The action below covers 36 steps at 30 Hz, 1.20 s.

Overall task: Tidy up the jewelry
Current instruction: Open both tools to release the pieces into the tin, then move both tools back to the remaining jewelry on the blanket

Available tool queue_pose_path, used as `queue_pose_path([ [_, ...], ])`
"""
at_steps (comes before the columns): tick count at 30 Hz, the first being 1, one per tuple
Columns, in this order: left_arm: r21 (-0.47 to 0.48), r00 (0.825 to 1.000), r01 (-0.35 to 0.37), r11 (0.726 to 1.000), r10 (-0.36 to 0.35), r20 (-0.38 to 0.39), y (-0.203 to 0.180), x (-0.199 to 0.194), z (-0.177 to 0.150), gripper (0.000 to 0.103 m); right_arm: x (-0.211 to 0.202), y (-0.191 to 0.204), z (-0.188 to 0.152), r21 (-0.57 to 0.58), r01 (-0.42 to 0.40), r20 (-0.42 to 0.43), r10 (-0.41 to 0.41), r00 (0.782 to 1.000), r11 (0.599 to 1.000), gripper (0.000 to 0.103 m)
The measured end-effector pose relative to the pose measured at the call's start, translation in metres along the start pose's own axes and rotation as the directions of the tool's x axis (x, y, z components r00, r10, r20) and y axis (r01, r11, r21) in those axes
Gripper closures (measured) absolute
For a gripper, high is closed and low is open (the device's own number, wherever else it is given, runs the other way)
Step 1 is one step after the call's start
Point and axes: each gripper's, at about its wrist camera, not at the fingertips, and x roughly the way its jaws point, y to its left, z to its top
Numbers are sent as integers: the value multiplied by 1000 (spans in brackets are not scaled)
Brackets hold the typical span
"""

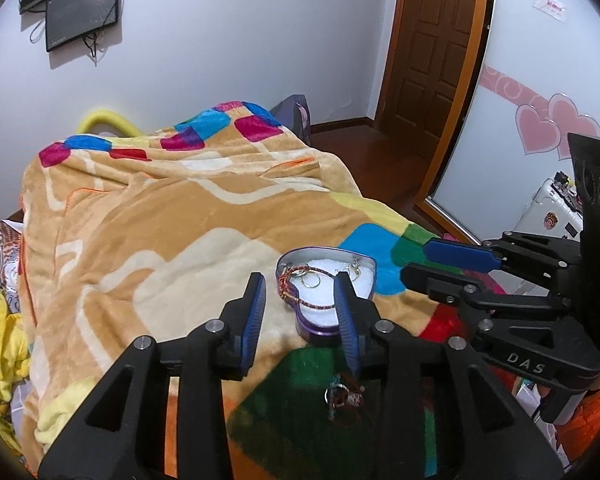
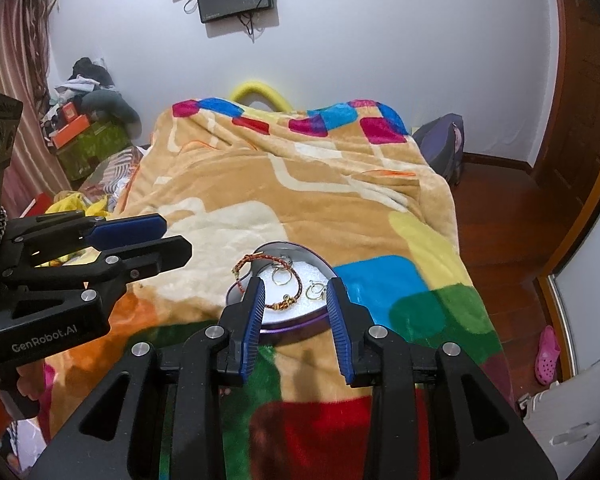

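A purple heart-shaped tin [image 2: 296, 326] is seen on a patterned blanket [image 2: 260, 184], with a red braided bracelet [image 2: 260, 262] and gold rings [image 2: 282, 276] lying inside. Left gripper [image 1: 300, 286] and right gripper [image 2: 296, 292] are held above it, jaws spread, nothing pinched.

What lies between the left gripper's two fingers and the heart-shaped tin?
In the left wrist view, only blanket lies between the left gripper and the heart-shaped tin; nothing is gripped.
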Motion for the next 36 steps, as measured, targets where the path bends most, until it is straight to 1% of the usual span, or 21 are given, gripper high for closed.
queue_pose_path([
  [4, -1, 1000, -5, 1000, 5, -4, -2, -8, -9, 66, -6, 4, -7, 4, 0, -4, 0, 1000, 1000, 74],
  [9, -17, 999, -3, 1000, 2, -47, -1, -9, -27, 66, -9, 7, -18, 3, 2, -23, -2, 1000, 1000, 74],
  [18, -1, 989, 15, 1000, -15, -146, -11, 6, -64, 66, -4, 13, -45, 28, -6, -77, 8, 997, 1000, 74],
  [22, 11, 985, 17, 1000, -15, -170, -16, 13, -76, 66, -2, 13, -56, 42, -10, -101, 14, 995, 999, 74],
  [27, -12, 980, 13, 1000, -15, -200, -9, 20, -89, 66, 9, 17, -65, 49, -34, -135, 41, 990, 998, 74],
  [33, -26, 978, 3, 1000, -8, -208, 3, 18, -96, 73, 23, 37, -69, -3, -86, -151, 84, 985, 996, 74],
  [36, -37, 978, 2, 999, -10, -208, 9, 16, -98, 76, 29, 44, -69, -25, -96, -145, 91, 985, 995, 75],
])
